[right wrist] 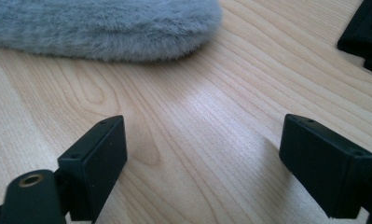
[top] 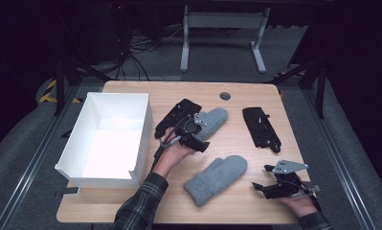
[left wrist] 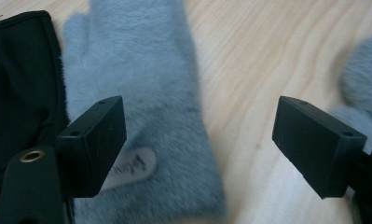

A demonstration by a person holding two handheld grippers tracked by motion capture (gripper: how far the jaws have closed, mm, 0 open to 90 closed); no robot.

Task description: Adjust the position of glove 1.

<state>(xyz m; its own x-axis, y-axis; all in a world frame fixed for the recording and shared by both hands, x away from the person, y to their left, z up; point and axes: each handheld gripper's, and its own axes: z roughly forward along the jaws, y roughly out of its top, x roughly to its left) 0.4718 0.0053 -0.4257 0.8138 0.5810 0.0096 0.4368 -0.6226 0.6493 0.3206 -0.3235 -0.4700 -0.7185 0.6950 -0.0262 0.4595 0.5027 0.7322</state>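
While the high view looks down on the wooden desk (top: 131, 211), a white box (top: 107, 139) stands open at its left side. The left tongs (top: 191, 125) hang over the cuff end of a grey mitten (top: 212, 119) near the desk's middle. A second grey mitten (top: 216, 179) lies nearer the person, between the two hands. The right tongs (top: 265, 188) sit low at the desk's right front, apart from that mitten. A flat black object (top: 261, 128) lies beyond them.

From the left gripper view, the jaws stand wide apart and grasp nothing; the mitten (left wrist: 141, 93) lies below them with a pale label (left wrist: 127, 168) on its cuff, and dark fabric (left wrist: 20, 84) sits at its left.

From the right gripper view, the jaws are likewise spread and empty over bare wood (right wrist: 197, 140), with a mitten (right wrist: 104, 28) lying beyond them.
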